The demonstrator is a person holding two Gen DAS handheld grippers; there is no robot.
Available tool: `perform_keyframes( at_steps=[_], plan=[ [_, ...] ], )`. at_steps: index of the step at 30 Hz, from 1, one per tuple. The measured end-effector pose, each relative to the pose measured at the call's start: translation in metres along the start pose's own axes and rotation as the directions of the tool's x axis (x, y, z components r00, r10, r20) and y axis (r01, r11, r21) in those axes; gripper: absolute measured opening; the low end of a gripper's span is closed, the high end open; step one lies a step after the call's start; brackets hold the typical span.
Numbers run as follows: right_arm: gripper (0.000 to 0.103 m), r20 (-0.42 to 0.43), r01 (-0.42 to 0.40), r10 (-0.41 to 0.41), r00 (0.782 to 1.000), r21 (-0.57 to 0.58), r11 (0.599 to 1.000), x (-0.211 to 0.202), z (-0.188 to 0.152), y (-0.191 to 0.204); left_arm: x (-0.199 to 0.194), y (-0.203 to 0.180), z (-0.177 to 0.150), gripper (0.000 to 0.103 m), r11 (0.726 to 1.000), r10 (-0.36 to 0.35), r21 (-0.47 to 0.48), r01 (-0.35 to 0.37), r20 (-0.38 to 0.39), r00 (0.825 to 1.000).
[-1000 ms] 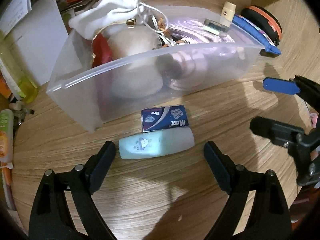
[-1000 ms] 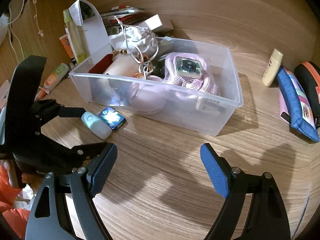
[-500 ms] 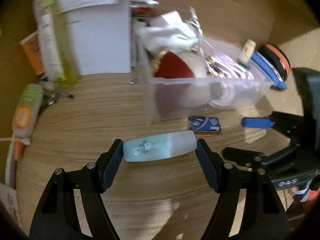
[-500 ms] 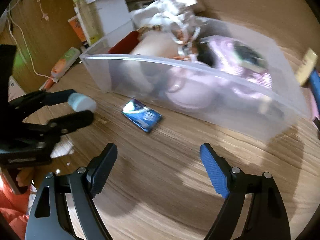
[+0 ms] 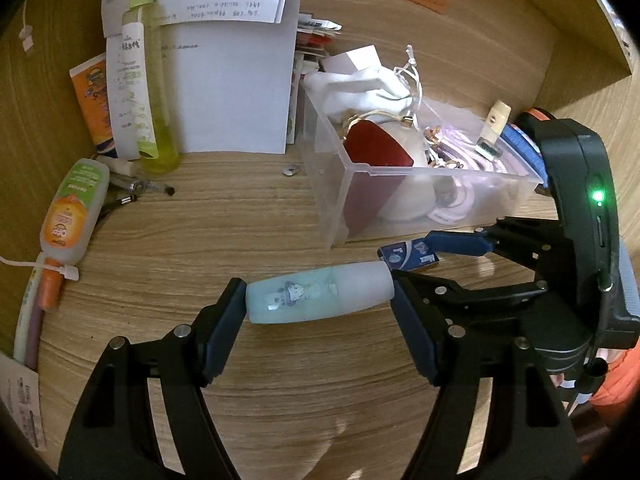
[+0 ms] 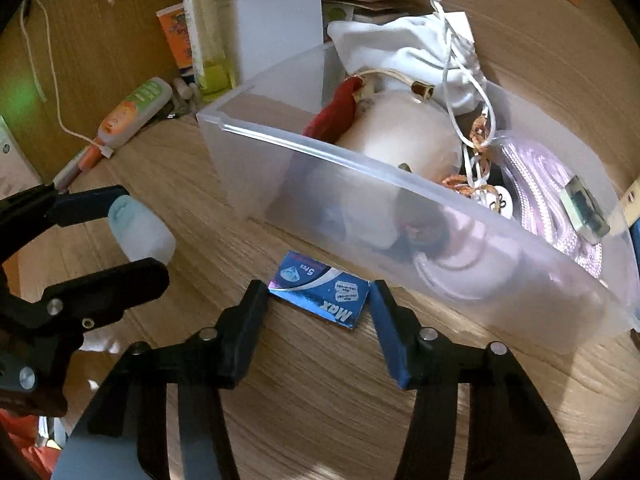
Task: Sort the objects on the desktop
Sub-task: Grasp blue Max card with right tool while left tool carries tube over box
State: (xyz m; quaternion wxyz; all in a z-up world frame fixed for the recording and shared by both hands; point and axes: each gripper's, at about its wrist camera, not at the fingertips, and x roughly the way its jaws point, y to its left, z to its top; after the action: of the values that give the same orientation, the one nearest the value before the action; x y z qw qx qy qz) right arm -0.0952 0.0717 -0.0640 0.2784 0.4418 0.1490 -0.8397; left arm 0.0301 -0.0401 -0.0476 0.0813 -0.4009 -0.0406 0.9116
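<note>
My left gripper (image 5: 320, 300) is shut on a pale blue bottle (image 5: 316, 298), gripped end to end and held above the wooden desk; the bottle also shows in the right wrist view (image 6: 140, 230). My right gripper (image 6: 318, 304) is closed around a small blue "Max" box (image 6: 320, 296) lying on the desk in front of the clear plastic bin (image 6: 400, 184); both pads touch its ends. The blue box also shows in the left wrist view (image 5: 408, 254). The bin (image 5: 332, 184) holds a white pouch, a red item, a pink cord and other things.
At the back left stand a tall yellow-green bottle (image 5: 150, 92), an orange tube (image 5: 94, 100) and a white paper box (image 5: 232, 80). An orange-green bottle (image 5: 74, 212) and pens lie at the left. Pencil cases lie beyond the bin at the right.
My left gripper closed on the pale blue bottle and lifted it left, away from the bin. My right gripper moved down to the blue Max box and closed around it.
</note>
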Motion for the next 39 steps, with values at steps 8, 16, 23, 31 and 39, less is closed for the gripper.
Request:
perform_keyframes(
  at_steps=[8,16,23,31,39],
  plan=[
    [0.049,0.035,-0.072,0.07,0.997,0.051,0.996,-0.021,-0.008,-0.009,-0.006,-0.006,0.009,0.073,1.0,0.0,0.004,0.0,0.018,1.0],
    [0.049,0.152,-0.058,0.048,0.987,0.06,0.997,-0.071,-0.017,-0.027,-0.012,-0.031,0.023,0.073,0.999,0.004,0.037,-0.005,0.046,0.999],
    [0.049,0.238,-0.034,0.007,0.971,0.108,0.994,-0.103,-0.022,-0.059,-0.014,-0.059,0.037,0.073,0.998,-0.012,0.058,0.008,0.071,0.997],
    [0.049,0.297,-0.018,-0.024,0.955,0.136,0.991,-0.118,-0.014,-0.096,-0.005,-0.082,0.063,0.073,0.997,-0.036,0.067,0.031,0.076,0.997],
    [0.049,0.295,0.045,-0.076,0.952,0.109,0.993,-0.113,0.006,-0.119,0.014,-0.099,0.088,0.073,0.994,-0.064,0.097,0.06,0.044,0.997]
  ],
)
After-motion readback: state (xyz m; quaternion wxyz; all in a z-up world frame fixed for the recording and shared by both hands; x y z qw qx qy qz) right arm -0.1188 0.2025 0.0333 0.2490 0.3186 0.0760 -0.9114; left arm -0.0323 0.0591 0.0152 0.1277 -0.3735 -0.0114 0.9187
